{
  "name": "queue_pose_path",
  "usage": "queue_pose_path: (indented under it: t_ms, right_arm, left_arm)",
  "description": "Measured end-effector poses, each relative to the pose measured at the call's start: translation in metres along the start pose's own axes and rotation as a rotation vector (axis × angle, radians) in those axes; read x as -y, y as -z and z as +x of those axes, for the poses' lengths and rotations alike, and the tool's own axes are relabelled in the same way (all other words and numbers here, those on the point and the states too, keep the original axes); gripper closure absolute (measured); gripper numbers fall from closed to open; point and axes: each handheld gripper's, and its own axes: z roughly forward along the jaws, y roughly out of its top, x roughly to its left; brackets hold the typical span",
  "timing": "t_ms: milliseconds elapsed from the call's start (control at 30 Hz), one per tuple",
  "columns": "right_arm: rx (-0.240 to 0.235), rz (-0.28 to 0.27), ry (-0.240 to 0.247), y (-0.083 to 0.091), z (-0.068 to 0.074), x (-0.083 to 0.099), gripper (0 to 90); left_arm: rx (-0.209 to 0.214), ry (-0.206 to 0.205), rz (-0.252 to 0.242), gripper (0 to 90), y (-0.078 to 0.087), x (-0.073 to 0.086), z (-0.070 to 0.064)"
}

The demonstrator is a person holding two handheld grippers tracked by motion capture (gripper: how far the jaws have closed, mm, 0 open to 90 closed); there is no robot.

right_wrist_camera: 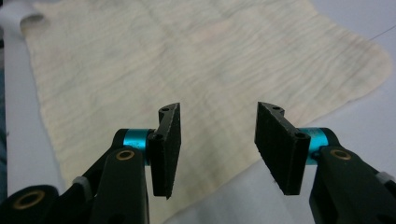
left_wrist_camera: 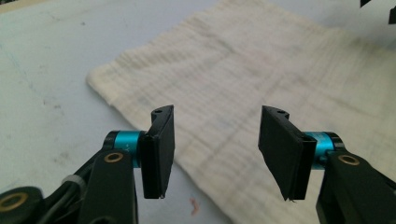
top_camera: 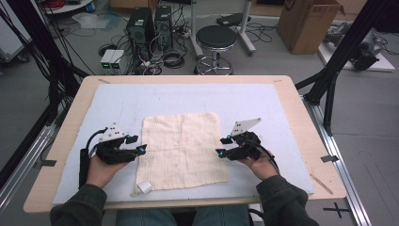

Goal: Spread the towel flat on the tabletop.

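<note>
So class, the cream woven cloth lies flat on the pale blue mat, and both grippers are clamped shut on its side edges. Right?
Not quite: both the left gripper and right gripper are open, as each gripper view shows. The cream woven cloth does lie flat on the pale blue mat.

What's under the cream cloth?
The cream cloth lies flat on the pale blue mat, which shows all round it. Whatever lies directly beneath the cloth is covered; no bulge shows.

Left gripper (top_camera: 136, 143), jaws spread apart, held in the left hand (top_camera: 101, 170), pointing inward, right gripper (top_camera: 222, 146), jaws spread apart, held in the right hand (top_camera: 260, 167), pointing inward, both forearms sleeved, entering from below
</note>
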Motion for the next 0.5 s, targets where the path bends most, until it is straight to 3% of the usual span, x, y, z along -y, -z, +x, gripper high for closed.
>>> queue_pose_path:
  t_ms: [67, 333, 500]
  right_arm:
    - [0.005, 0.033, 0.015, -0.003, 0.005, 0.009, 54.4]
    - [0.013, 0.123, 0.048, -0.021, 0.007, 0.021, 62.3]
    - [0.009, 0.106, 0.039, -0.022, 0.004, 0.022, 79.1]
  left_arm:
    - [0.021, 0.013, 0.007, 46.1, 0.000, 0.007, -0.001]
    - [0.023, 0.013, 0.056, 45.7, -0.002, 0.024, -0.001]
    - [0.025, 0.026, 0.091, 45.3, -0.008, 0.028, 0.004]
